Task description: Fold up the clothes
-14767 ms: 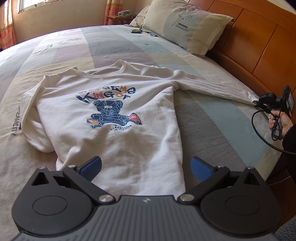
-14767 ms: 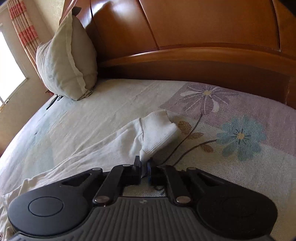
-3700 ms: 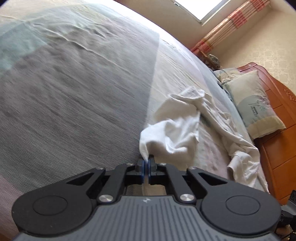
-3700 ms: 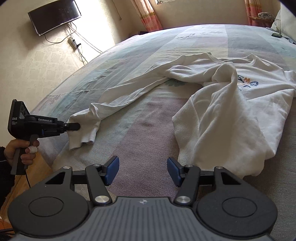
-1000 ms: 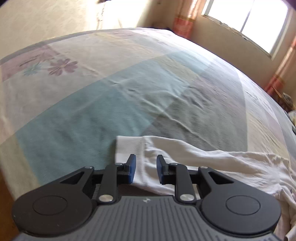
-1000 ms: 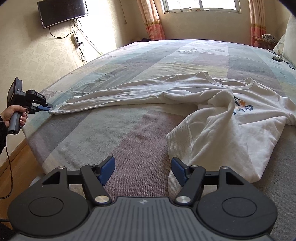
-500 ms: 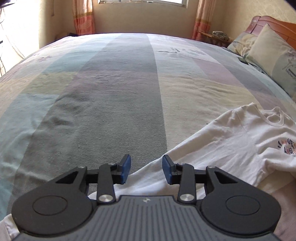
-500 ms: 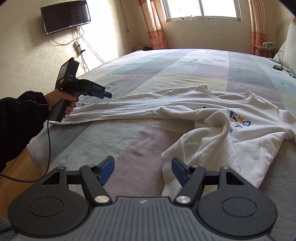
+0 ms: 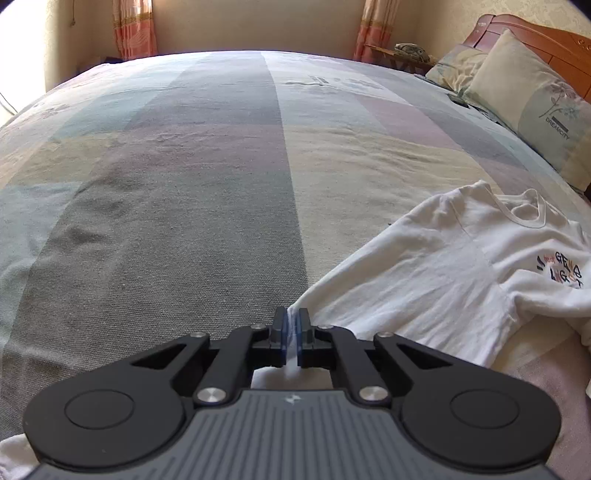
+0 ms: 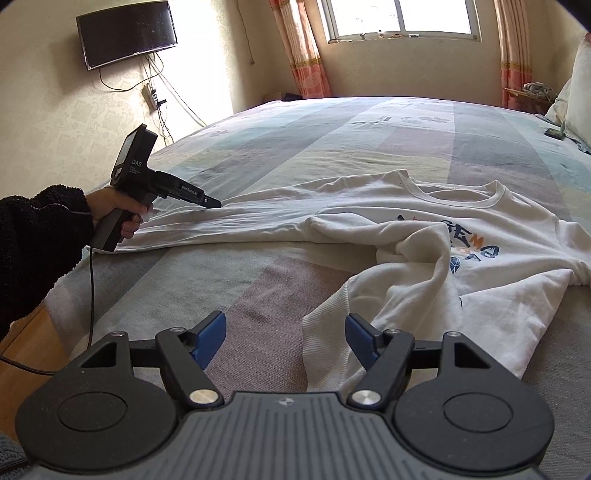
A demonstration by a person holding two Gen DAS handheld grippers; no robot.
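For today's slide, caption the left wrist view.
Left gripper shut on white printed sweatshirt's sleeve atop striped pastel bedspread.

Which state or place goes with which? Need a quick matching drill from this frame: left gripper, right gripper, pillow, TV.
Things:
1. left gripper
2. right gripper
3. pillow
4. TV

States or places:
A. mounted on the wall
B. jaws open, nothing pinched, over the shirt's hem
C. against the wooden headboard
D. shut on the long sleeve of the white shirt

Pairs: 1-D, 2-B, 3-C, 4-A
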